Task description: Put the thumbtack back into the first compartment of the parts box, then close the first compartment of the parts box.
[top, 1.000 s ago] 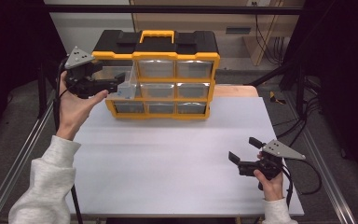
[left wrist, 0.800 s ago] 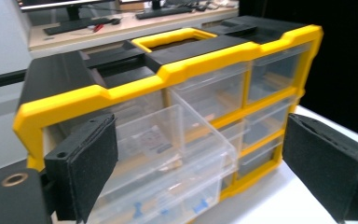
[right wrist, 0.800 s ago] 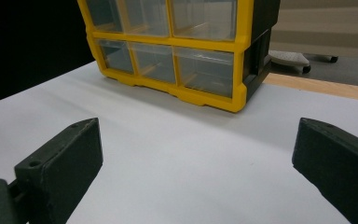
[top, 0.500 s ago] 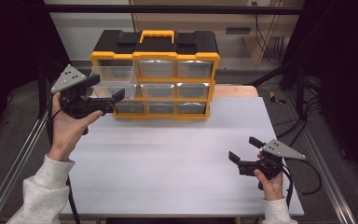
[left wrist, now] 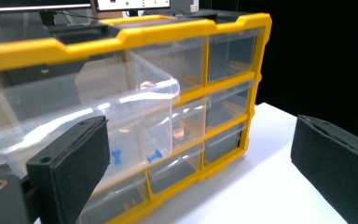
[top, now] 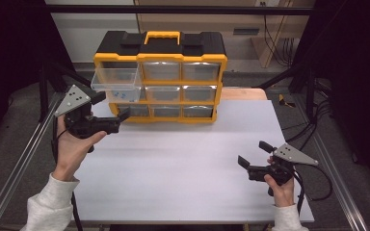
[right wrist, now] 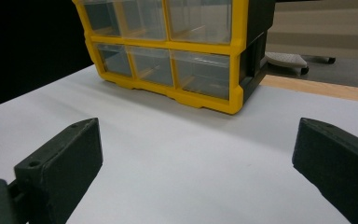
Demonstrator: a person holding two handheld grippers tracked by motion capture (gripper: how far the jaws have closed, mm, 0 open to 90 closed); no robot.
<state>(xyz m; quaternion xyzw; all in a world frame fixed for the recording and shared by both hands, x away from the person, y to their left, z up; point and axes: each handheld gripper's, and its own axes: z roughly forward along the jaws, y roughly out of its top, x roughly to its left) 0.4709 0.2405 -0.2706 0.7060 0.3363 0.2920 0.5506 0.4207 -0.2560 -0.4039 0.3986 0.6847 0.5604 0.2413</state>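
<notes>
The clear drawer (top: 117, 84) juts toward me from the top-left slot of the yellow organizer (top: 160, 77), just above and beyond my left gripper (top: 118, 119), whose just-opened jaws are spread empty, while my right gripper (top: 250, 161), also spread, idles far off.
</notes>
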